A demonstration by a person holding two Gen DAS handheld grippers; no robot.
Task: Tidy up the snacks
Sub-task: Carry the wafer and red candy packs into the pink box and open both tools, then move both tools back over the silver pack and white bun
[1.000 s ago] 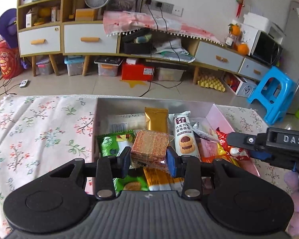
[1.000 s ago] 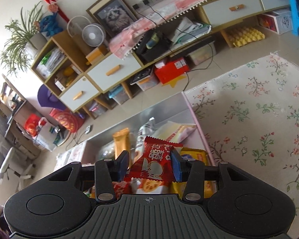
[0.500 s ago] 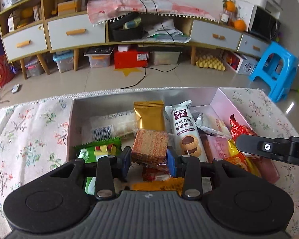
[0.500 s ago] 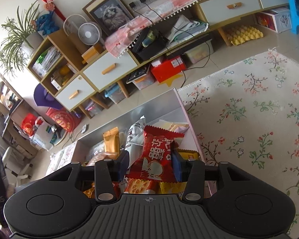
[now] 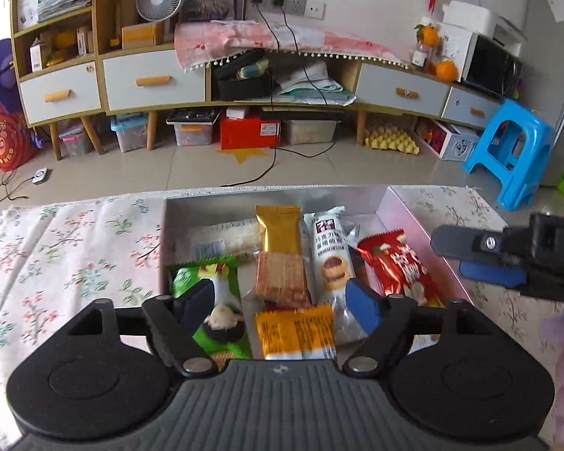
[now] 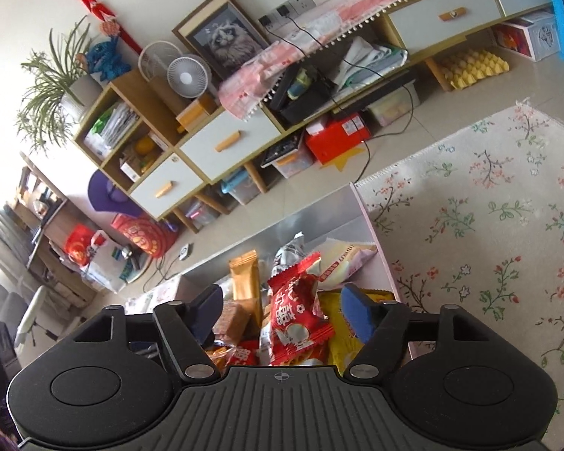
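Over the box at the surface's far edge, both claws are opening. Left claw stands apart, wafer pack lying free among the snacks. Right claw apart too, red packet between the pads, untouched. Both were clamped a second ago. Risk: the red packet sits propped on the pile; a nudge while pulling back could tip it over the pink wall.

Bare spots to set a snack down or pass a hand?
Floral cloth left of the box and right of it is bare. Inside, only a strip along the far wall is free; the rest is packed with packets.
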